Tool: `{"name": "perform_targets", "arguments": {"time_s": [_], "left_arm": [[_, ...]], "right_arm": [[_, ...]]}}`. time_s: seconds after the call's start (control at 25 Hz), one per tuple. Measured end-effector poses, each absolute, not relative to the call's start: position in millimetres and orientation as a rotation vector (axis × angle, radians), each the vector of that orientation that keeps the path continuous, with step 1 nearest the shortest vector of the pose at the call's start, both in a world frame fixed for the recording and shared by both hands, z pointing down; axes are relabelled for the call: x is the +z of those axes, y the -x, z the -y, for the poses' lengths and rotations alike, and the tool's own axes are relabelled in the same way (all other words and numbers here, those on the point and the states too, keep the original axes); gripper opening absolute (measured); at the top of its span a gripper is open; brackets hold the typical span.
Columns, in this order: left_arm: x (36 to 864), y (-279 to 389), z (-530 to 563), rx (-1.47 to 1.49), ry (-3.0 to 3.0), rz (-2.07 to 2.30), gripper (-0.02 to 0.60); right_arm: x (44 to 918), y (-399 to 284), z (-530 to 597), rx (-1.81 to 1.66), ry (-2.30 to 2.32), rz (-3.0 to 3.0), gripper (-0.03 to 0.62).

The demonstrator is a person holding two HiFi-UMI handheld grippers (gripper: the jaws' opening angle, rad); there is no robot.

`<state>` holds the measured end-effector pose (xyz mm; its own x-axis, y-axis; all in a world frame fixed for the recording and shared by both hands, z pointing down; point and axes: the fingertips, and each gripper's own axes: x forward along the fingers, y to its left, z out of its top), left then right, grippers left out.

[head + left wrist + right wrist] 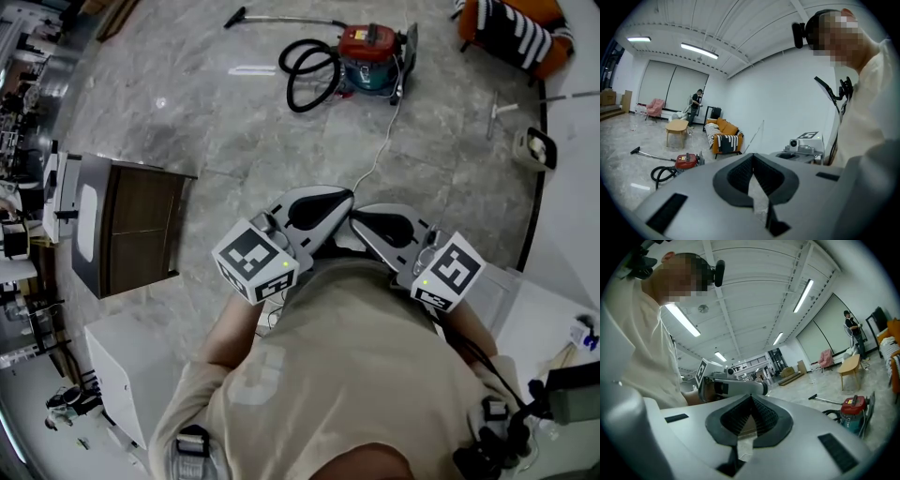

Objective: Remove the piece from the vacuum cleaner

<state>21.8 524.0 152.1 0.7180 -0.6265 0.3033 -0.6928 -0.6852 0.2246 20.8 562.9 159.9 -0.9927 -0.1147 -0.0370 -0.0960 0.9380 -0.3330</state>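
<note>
Left gripper (pixel 345 197), right gripper (pixel 358 217) closed, empty; red canister vacuum cleaner (pixel 373 54) well apart, dark wooden cabinet (pixel 141 225) leftward; pale wooden table (pixel 677 126) only in gripper views.

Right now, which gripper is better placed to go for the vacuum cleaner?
Right, but only marginally. The red vacuum cleaner lies well ahead on the floor, slightly toward the right gripper. Both it and the left gripper are shut and empty.

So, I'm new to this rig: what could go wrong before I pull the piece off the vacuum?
The cord trails from the vacuum cleaner toward your feet: a likely trip or snag. The left gripper and right gripper are both shut; open them before reaching in.
</note>
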Motion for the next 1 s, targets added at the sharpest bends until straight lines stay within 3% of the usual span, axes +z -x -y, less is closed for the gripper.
{"name": "perform_targets", "arguments": {"time_s": [0.44,1.0], "left_arm": [[157.8,27.4,-479.2,0.198,-2.683,0.861,0.003],[125.9,183.9,-413.2,-0.015,-2.762,0.623,0.005]], "right_arm": [[166.6,33.0,-517.7,-0.428,0.342,-3.135,0.003],[149.2,199.7,-456.4,-0.301,0.615,-3.235,0.002]]}}
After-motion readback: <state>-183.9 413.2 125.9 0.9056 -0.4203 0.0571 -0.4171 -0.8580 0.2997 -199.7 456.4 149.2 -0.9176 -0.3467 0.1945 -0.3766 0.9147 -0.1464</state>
